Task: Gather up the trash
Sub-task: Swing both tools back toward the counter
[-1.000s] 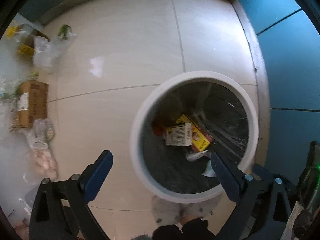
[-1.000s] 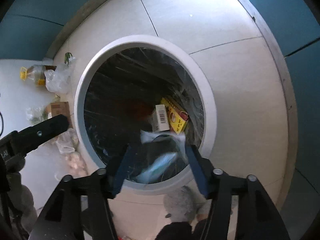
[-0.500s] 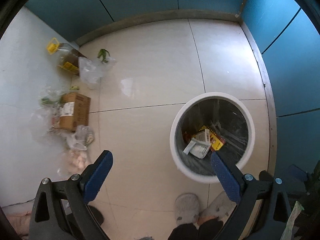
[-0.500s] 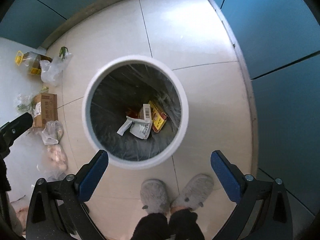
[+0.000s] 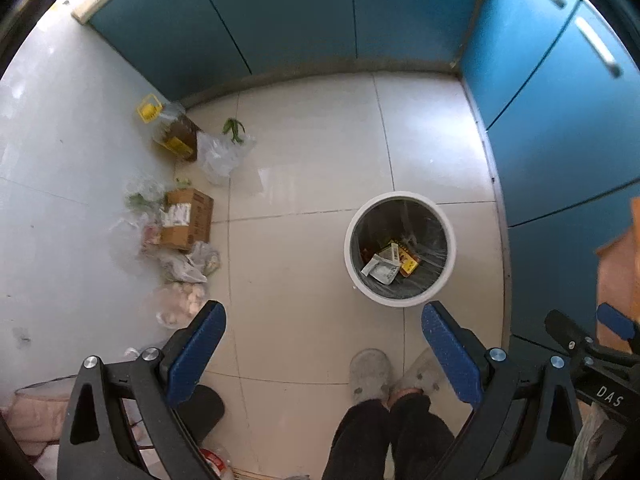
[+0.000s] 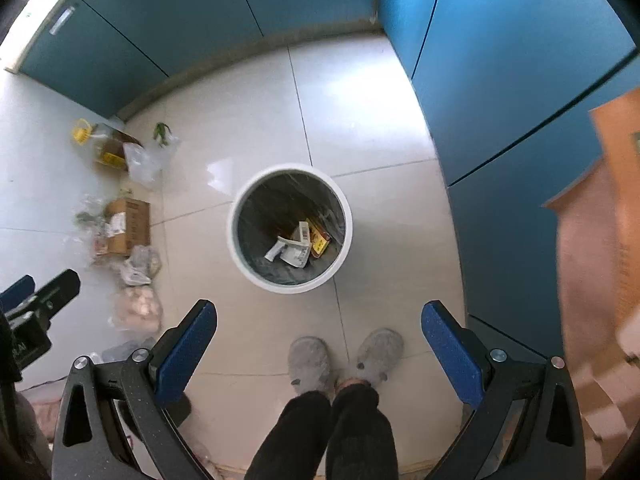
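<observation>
**Fingers spread, both empty, high over the floor**

Left gripper (image 5: pixel 322 338) and right gripper (image 6: pixel 318 336) hold nothing. Remaining trash pile (image 5: pixel 180 232) lies on the floor well left of the bin (image 5: pixel 400 248); left gripper sits nearer.

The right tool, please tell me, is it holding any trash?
No, the right tool is open and empty, well above the bin.

Glossy beige floor tiles (image 5: pixel 320 152), teal cabinets (image 5: pixel 304 12) around.
</observation>
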A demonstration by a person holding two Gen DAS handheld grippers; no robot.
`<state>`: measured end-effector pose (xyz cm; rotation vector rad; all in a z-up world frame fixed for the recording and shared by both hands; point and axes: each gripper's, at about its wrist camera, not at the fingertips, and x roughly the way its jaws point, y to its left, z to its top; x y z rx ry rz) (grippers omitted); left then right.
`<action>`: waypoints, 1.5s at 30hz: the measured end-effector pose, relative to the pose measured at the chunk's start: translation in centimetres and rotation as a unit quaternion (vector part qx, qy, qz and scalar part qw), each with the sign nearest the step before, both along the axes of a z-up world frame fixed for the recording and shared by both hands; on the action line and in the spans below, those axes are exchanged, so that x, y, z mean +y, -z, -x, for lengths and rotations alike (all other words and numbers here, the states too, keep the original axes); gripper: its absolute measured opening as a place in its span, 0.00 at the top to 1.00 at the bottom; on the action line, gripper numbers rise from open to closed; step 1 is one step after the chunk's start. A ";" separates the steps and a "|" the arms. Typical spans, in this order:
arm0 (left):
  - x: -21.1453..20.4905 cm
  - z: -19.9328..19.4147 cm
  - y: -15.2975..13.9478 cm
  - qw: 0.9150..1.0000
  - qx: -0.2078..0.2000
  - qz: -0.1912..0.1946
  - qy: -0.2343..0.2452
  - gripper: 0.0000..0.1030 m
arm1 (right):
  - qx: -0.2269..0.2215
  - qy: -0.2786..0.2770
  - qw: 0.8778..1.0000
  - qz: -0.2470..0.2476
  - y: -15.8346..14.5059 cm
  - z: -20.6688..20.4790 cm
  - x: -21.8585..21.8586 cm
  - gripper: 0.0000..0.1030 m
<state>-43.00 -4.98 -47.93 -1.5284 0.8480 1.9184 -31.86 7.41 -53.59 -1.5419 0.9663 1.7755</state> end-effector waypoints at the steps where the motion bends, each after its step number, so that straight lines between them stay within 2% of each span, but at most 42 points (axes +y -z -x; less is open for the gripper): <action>1: -0.3 -0.4 -1.2 1.000 0.002 -0.004 0.003 0.03 | 0.002 0.000 1.000 -0.003 -1.3 -0.3 -0.2 0.00; 8: -3.1 -3.1 -10.2 0.999 0.021 -0.028 0.016 0.03 | 0.027 -0.003 0.999 -0.022 -13.6 -4.0 -2.9 0.00; 16: -5.6 -6.2 -17.7 0.997 0.055 -0.043 0.040 0.03 | 0.070 -0.002 0.997 -0.038 -24.1 -7.2 -6.7 0.00; 23: -5.5 -7.4 -22.2 0.992 0.072 -0.091 0.057 0.03 | 0.103 0.027 0.993 -0.047 -29.0 -10.0 -8.4 0.00; 26: -3.5 -9.1 -24.1 0.987 0.081 -0.111 0.077 0.03 | 0.134 0.076 0.987 -0.037 -30.5 -13.1 -7.2 0.00; 27: -2.5 -10.0 -24.7 0.985 0.082 -0.118 0.091 0.00 | 0.140 0.091 0.985 -0.035 -30.7 -13.9 -6.9 0.00; 32: 3.3 -17.2 -27.1 0.971 0.091 -0.143 0.171 0.00 | 0.169 0.195 0.965 -0.044 -32.6 -22.4 -3.5 0.00; 36: 9.2 -27.0 -27.6 0.952 0.119 -0.139 0.247 0.00 | 0.170 0.294 0.938 -0.062 -33.0 -32.2 -1.2 0.00; 39: 13.1 -34.4 -27.3 0.940 0.121 -0.138 0.288 0.00 | 0.147 0.389 0.906 -0.075 -32.1 -41.8 -0.4 0.00; 40: 14.4 -37.0 -27.0 0.936 0.117 -0.135 0.303 0.00 | 0.140 0.423 0.892 -0.076 -31.7 -45.2 -0.3 0.00; 43: 18.5 -44.7 -25.6 0.925 0.094 -0.119 0.350 0.00 | 0.120 0.539 0.831 -0.072 -29.3 -56.8 -0.7 0.00; 45: 21.1 -49.4 -24.2 0.918 0.075 -0.102 0.375 0.00 | 0.117 0.589 0.797 -0.067 -27.6 -62.5 -1.0 0.07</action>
